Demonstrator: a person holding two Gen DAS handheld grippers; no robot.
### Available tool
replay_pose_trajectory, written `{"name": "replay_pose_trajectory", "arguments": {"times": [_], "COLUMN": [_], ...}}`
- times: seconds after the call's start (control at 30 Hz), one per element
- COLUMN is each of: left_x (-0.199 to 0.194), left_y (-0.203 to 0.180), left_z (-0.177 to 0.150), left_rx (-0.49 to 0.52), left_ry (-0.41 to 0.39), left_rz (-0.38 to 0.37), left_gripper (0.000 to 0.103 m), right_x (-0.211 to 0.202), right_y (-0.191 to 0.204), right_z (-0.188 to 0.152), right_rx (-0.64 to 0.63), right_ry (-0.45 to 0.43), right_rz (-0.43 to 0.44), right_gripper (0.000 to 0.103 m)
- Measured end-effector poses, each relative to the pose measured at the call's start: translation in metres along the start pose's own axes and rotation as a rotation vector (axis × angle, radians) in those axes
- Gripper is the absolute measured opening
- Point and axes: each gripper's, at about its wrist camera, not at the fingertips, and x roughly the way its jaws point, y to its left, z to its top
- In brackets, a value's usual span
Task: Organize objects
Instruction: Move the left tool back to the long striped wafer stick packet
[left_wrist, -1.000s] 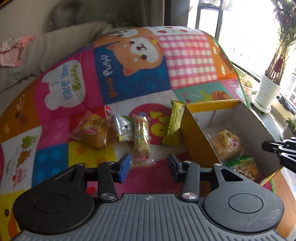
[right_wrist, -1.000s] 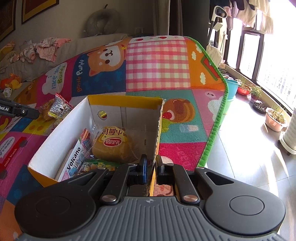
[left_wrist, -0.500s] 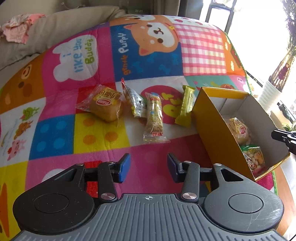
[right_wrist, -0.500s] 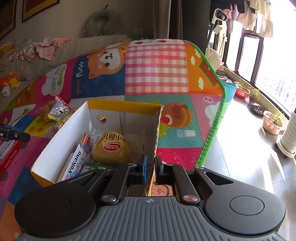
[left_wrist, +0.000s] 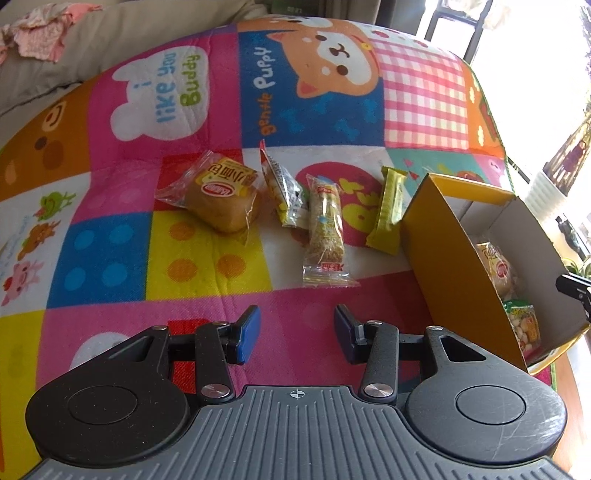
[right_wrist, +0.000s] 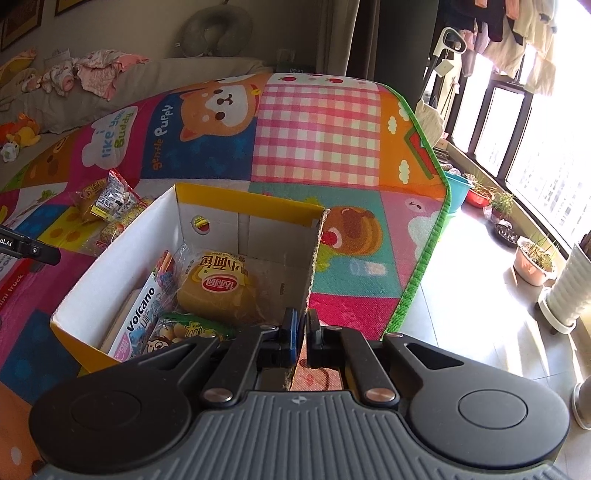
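The left gripper (left_wrist: 297, 332) hangs over the play mat (left_wrist: 122, 236) with its jaws spread wide and nothing between them; the right gripper (right_wrist: 301, 332) has its jaws pinched together on the right-hand wall of the cardboard box (right_wrist: 312, 258), near that wall's front end.

Taking the box as the landmark: to its left on the mat lies a row of four snacks; the yellow bar (left_wrist: 389, 210) lies just beside the box's yellow outer wall; next to the left is the long clear-wrapped grain bar (left_wrist: 325, 229); then the small silvery packet (left_wrist: 284, 192), touching the grain bar's upper end; farthest left, apart from the packet, the wrapped bun (left_wrist: 223, 195).

Inside the box rests a second wrapped bun (right_wrist: 218, 291) near the middle of the floor; a white packet marked Volcano (right_wrist: 142, 310) leans along the left wall; a green snack bag (right_wrist: 184, 332) lies at the front, touching the bun.

Beyond the mat's green edge, right of the box, stand potted plants (right_wrist: 533, 258) on the tiled floor by the window.
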Motion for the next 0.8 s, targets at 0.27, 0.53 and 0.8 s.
{"name": "replay_pose_trajectory", "arguments": {"times": [0.27,0.53,0.8], "left_x": [0.007,0.064,0.101], "left_y": [0.008,-0.034,-0.046], "left_z": [0.03,0.066,0.071], "left_rx": [-0.087,0.026,0.107], "left_ry": [-0.053,-0.015,0.052], "left_rz": [-0.061,-0.032,0.085], "left_gripper": [0.048,0.048,0.034], "right_x": [0.0,0.001,0.001], "right_y": [-0.002,-0.003,-0.006], "right_z": [-0.002,-0.002,-0.004], "right_rx": [0.01,0.017,0.027], "right_ry": [-0.009,-0.016,-0.021], "right_rz": [0.009,0.012,0.021], "right_gripper": [0.004,0.004,0.004]}}
